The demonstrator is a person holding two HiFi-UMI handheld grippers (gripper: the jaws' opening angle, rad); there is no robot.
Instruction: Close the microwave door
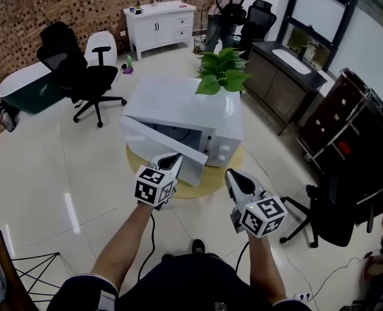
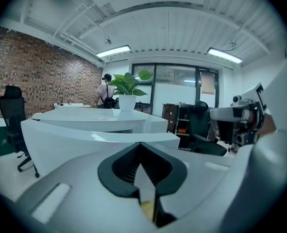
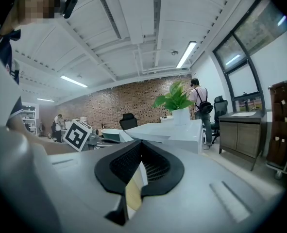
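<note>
A white microwave (image 1: 178, 105) stands on a low round wooden table (image 1: 225, 168), and its door (image 1: 153, 142) is swung open toward me and to the left. My left gripper (image 1: 175, 155) is shut and holds nothing, its tip just at the door's outer face near the free edge; in the left gripper view the door (image 2: 85, 144) fills the space right beyond my left gripper (image 2: 141, 147). My right gripper (image 1: 231, 173) is also shut and holds nothing, in front of the microwave's right corner. The right gripper view shows the microwave (image 3: 177, 130) past my right gripper (image 3: 141, 148).
A potted green plant (image 1: 222, 70) sits on the microwave's back right corner. A black office chair (image 1: 81, 76) stands to the left, another black chair (image 1: 334, 209) at my right. A person (image 1: 227, 5) stands at the back by a white cabinet (image 1: 159, 24).
</note>
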